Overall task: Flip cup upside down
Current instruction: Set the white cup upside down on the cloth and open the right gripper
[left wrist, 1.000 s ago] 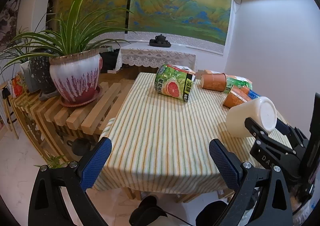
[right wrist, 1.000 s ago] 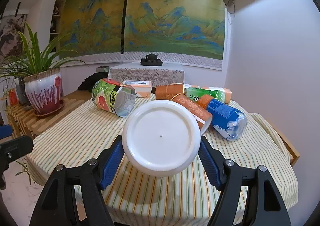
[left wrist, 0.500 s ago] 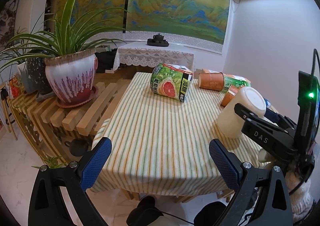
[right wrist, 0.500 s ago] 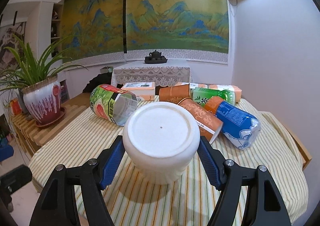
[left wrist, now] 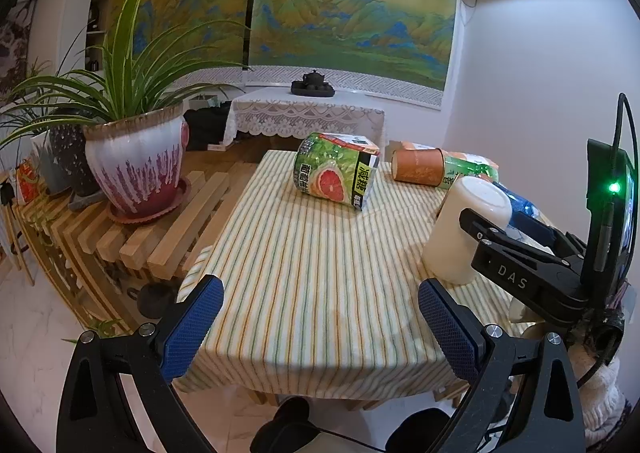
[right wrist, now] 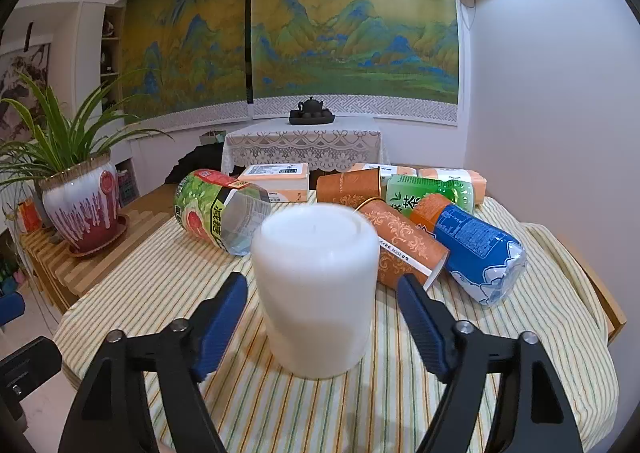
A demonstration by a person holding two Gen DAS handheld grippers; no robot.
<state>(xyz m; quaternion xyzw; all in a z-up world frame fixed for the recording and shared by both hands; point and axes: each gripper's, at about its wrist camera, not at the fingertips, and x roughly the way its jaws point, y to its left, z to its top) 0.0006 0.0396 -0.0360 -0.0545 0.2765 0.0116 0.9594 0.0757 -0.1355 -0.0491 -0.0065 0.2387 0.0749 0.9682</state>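
Observation:
The white cup (right wrist: 316,289) stands upside down, base up, on the striped tablecloth (right wrist: 400,405). My right gripper (right wrist: 322,325) is open; its blue pads sit on either side of the cup with a gap on each side. In the left wrist view the same cup (left wrist: 460,229) stands at the right, with the right gripper's black fingers (left wrist: 508,253) beside it. My left gripper (left wrist: 320,329) is open and empty, at the table's near edge.
Lying cartons, cups and bottles crowd the far side: a grapefruit carton (right wrist: 216,221), an orange cup (right wrist: 400,245) and a blue bottle (right wrist: 476,257) just behind the cup. A potted plant (left wrist: 136,169) stands on a wooden slatted rack left of the table.
The cup tipped from lying with its base toward the right camera to standing base up on the cloth. The right gripper's jaws opened off it and drew back a little.

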